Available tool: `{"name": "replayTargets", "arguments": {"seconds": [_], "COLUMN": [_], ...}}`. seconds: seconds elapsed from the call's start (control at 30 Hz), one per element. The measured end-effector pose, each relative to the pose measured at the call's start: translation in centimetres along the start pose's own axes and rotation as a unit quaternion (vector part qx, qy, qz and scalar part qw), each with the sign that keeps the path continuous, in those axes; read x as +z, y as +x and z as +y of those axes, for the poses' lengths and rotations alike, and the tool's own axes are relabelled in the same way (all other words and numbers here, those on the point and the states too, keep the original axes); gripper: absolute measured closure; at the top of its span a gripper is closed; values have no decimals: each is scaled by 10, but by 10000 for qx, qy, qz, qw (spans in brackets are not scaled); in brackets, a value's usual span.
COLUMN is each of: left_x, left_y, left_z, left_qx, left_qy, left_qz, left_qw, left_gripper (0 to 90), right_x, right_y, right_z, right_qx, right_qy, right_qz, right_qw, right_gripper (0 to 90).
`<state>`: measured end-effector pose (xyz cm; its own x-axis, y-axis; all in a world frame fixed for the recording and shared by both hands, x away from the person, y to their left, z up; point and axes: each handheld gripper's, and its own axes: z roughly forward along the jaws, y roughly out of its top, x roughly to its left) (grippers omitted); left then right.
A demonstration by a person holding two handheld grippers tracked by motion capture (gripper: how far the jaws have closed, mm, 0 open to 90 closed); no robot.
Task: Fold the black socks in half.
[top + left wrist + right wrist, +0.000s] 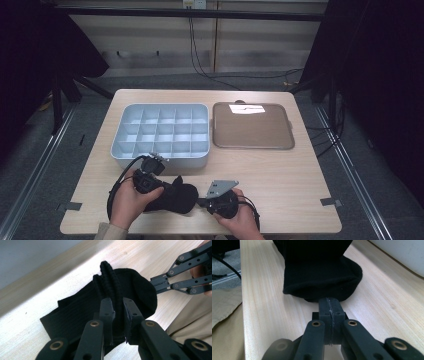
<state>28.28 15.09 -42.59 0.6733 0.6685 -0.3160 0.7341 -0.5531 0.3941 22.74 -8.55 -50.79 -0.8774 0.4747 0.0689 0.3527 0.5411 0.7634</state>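
A: Black sock [172,197] near the front edge of the table [280,180], between the two hands, just in front of the grey divided box [160,131]. Soft, light, floppy by the look of it — bound to sag and unfold wherever unsupported.

B: Left gripper [117,312] clamped on a bunched ridge of folded fabric, pads pressing several layers at once. Good spot: thick, ribbed, unlikely to slip.

A: And the right gripper [329,305]?

B: Jaws fully together, tips right at the sock's rounded end. Touching, or nipping a bit of the edge — cannot tell.

A: Best hold, then?

B: Through the folded thickness, never a single loose layer. Probably needs support at both ends to keep the bundle from opening. Brown tray [252,126] well apart, beside the box.
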Motion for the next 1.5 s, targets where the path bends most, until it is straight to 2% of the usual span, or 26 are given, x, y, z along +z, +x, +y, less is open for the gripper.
{"name": "replayTargets", "arguments": {"seconds": [0.63,1.5], "left_x": [8,18], "left_y": [-6,-9], "left_z": [3,4], "left_qx": [106,147], "left_qy": [67,167], "left_qz": [-50,-51], "left_qw": [9999,9997], "left_gripper": [792,788], "right_x": [1,1], "right_y": [1,1], "right_z": [1,1], "right_qx": [20,51], "right_qy": [16,15], "right_qz": [-15,15], "right_qw": [10000,10000], "right_gripper": [900,900]}}
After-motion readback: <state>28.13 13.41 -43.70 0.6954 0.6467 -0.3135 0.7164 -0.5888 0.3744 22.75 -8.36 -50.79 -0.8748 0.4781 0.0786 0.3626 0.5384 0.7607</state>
